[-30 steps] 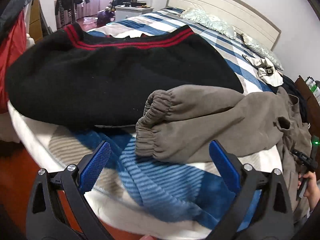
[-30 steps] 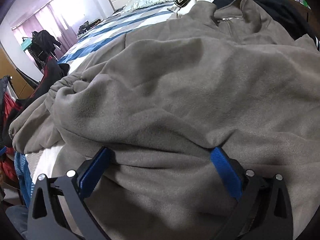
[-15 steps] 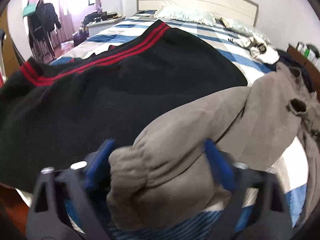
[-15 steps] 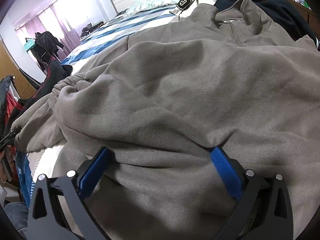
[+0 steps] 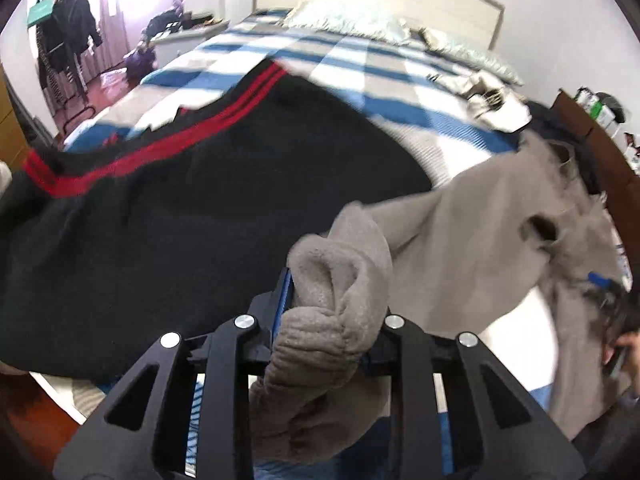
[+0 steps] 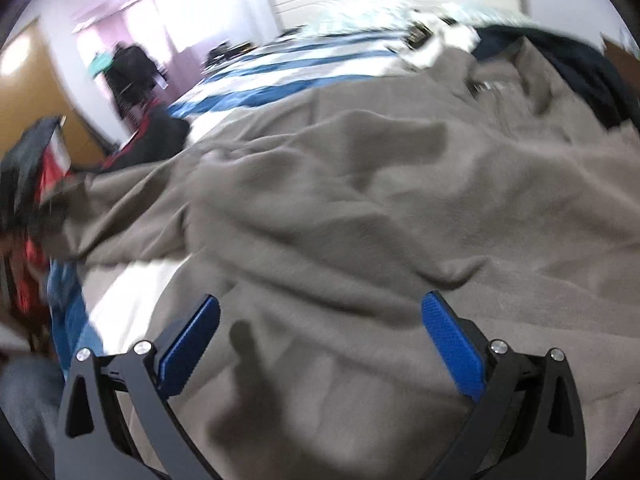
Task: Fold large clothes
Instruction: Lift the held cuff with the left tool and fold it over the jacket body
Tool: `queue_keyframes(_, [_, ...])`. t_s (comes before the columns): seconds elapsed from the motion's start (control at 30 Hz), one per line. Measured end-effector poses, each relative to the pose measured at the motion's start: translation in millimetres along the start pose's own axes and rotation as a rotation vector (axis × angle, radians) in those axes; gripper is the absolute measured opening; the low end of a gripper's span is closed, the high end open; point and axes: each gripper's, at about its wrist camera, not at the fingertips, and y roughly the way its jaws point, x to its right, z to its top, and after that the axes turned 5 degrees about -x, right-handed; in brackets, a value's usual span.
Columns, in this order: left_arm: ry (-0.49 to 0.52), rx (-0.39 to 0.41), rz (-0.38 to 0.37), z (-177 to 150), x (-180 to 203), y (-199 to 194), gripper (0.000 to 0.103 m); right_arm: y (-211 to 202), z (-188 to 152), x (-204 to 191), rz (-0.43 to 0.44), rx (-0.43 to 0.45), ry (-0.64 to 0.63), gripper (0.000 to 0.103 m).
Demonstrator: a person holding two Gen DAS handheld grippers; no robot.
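A grey-brown fleece top (image 6: 360, 200) lies spread over the bed, and one sleeve (image 5: 472, 248) stretches toward my left gripper (image 5: 334, 300). Its jaws are closing with the sleeve's gathered cuff (image 5: 340, 272) bunched between them. The left blue pad (image 5: 284, 300) presses on the cuff, and the cuff hides the right pad. My right gripper (image 6: 320, 312) stands open just over the fleece's body, with cloth under it and nothing pinched. It shows small at the right edge of the left wrist view (image 5: 600, 280).
A black sweater with red stripes (image 5: 200, 216) lies left of the fleece on the blue and white striped bed (image 5: 360, 64). A white garment (image 5: 492, 104) and a dark one (image 6: 580, 76) lie near the pillows. A brown nightstand (image 5: 600, 140) stands right, a clothes rack (image 5: 68, 40) far left.
My left gripper moved forward onto the sleeve cuff, narrowed from wide open and lifted the cuff off the blanket. My right gripper rose a little off the fleece and both views rolled.
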Motion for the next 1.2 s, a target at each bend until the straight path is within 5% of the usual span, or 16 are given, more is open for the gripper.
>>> queue_keyframes(0.17, [0.066,0.055,-0.065,50,57,-44,0.027,-35,-30,-5,-0.008,0.009,-0.065,0.099])
queue_keyframes(0.47, [0.196,0.102,-0.198,121,198,-87,0.026,-66,-91,24,-0.072,-0.076,0.000,0.099])
queue_keyframes(0.73, [0.267,0.080,-0.346,161,333,-78,0.026,-53,-126,23,-0.110,-0.080,-0.037,0.099])
queue_keyframes(1.2, [0.496,-0.018,-0.403,166,548,-42,0.026,-51,-138,22,-0.103,-0.012,-0.076,0.099])
